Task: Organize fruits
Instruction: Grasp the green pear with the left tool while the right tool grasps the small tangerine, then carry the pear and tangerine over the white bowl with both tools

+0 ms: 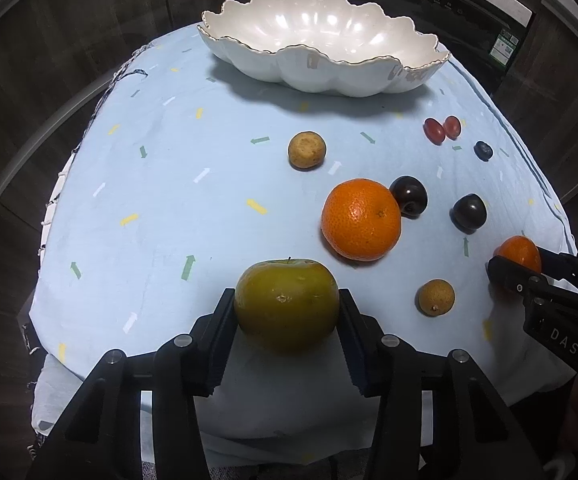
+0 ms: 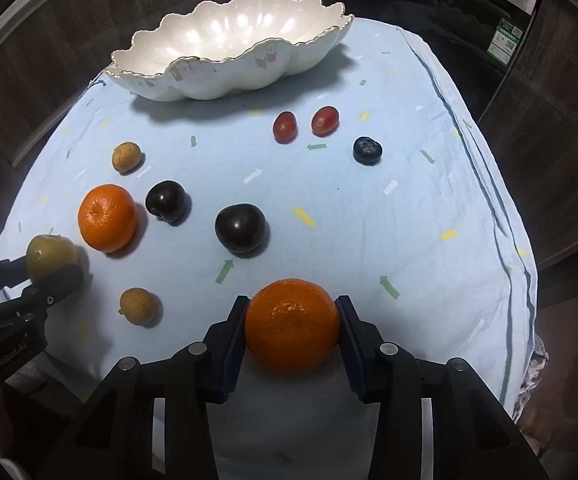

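My left gripper [image 1: 287,300] is shut on a green-yellow fruit [image 1: 287,304] near the cloth's front edge; it also shows in the right wrist view [image 2: 49,256]. My right gripper [image 2: 292,308] is shut on a small orange mandarin [image 2: 292,326], seen in the left wrist view [image 1: 519,254]. On the cloth lie a larger mandarin [image 1: 361,220], two dark plums [image 1: 409,196] [image 1: 469,212], two brown longans [image 1: 307,150] [image 1: 436,297], two red grapes [image 2: 285,127] [image 2: 325,121] and a blueberry [image 2: 367,151]. A white scalloped bowl [image 1: 369,76] stands empty at the back.
A light blue patterned cloth [image 1: 169,200] covers the small table; it drops off at every side. A dark appliance [image 2: 469,20] and dark wood panels stand behind the table.
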The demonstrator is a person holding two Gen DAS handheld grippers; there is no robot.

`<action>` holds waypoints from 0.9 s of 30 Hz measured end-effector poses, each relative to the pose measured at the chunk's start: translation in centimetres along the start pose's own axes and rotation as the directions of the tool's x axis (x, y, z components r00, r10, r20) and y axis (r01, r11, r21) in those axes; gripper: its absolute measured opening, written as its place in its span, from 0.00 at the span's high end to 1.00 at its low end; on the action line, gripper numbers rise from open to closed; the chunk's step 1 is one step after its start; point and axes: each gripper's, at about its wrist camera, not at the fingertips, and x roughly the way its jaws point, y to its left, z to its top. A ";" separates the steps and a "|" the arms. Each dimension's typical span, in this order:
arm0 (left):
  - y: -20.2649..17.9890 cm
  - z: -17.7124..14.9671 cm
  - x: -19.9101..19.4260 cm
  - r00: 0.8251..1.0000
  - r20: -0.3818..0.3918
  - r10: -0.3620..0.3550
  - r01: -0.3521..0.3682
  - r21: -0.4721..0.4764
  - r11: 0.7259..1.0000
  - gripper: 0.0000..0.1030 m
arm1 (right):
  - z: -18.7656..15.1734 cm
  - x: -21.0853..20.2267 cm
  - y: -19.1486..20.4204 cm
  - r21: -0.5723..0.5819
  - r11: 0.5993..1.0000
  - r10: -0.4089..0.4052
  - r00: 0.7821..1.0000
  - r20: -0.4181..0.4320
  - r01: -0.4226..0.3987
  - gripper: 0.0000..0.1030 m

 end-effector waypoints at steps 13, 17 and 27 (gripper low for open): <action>0.4 0.2 -0.6 1.000 0.010 -0.020 0.020 -0.021 1.000 0.54 | 0.4 -1.1 0.2 -0.007 1.000 0.011 0.999 0.047 -0.011 0.58; 0.6 0.2 -0.7 1.000 0.014 -0.017 0.017 -0.030 0.999 0.54 | 0.5 -1.3 0.5 -0.018 1.000 0.019 0.998 0.055 -0.018 0.58; 0.8 0.8 -1.3 0.999 0.037 0.005 -0.004 -0.021 1.000 0.54 | 1.5 -1.3 0.4 -0.031 0.999 0.025 0.998 0.055 -0.023 0.58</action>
